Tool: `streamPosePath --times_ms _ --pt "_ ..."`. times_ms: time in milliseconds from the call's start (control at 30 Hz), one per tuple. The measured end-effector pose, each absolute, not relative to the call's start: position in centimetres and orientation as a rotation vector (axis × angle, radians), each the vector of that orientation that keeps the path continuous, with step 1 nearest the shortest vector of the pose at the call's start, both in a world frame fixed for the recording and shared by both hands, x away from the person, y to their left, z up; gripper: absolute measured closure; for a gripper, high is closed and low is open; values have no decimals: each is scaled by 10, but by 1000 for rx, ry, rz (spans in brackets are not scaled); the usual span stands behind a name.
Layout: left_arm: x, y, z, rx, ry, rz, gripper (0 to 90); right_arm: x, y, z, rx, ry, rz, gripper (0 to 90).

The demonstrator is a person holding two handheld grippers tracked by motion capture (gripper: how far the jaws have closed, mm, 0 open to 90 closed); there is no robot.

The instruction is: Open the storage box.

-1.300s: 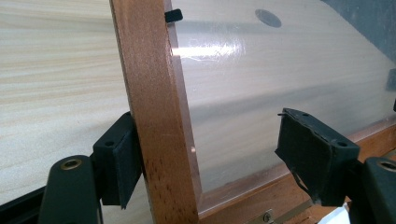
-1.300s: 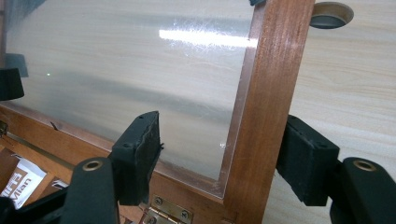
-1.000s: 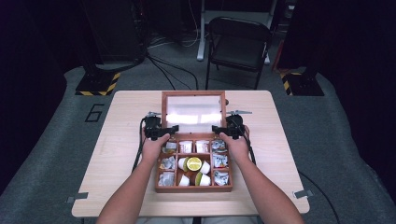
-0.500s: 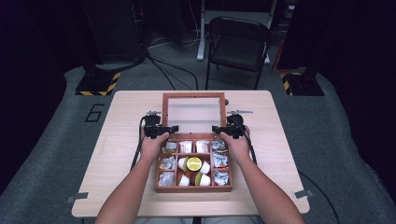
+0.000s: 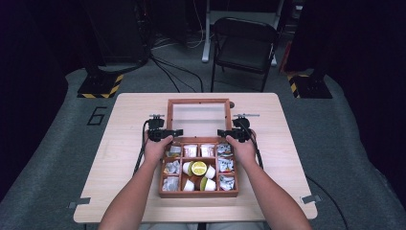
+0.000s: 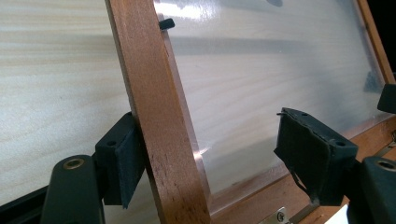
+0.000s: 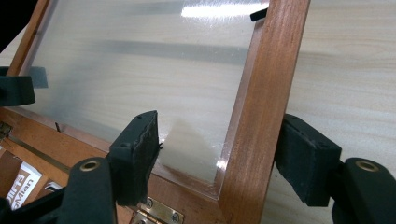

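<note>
Straddling lid (image 6: 159, 116) rail | left gripper (image 6: 210, 154) jaws; grip possibly loose | high view: sachets (image 5: 190, 150)

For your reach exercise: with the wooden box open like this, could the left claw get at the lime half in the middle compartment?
Probably yes. The lid is swung back, so the lime half lies uncovered. The left claw straddles the lid's side rail with jaws apart, so it looks free to pull away.

Your lid frame (image 6: 159, 116): reddish varnished wood, smooth; pane (image 7: 154, 70) glossy clear plastic (glare streaks); hinge (image 7: 161, 212) brass-coloured metal; counter (image 5: 124, 124) pale matt wood.
</note>
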State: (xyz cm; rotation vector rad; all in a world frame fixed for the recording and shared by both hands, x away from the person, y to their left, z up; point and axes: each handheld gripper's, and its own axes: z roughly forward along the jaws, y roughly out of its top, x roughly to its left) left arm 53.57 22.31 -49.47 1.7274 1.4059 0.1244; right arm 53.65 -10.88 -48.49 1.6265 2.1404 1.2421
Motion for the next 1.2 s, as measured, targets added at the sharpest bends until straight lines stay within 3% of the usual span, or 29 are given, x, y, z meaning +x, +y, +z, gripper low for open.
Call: streamPosePath --times_ms 1200 --pt "540 224 -503 1686 1477 48 253 541 -113 -491 1738 2162 1247 328"
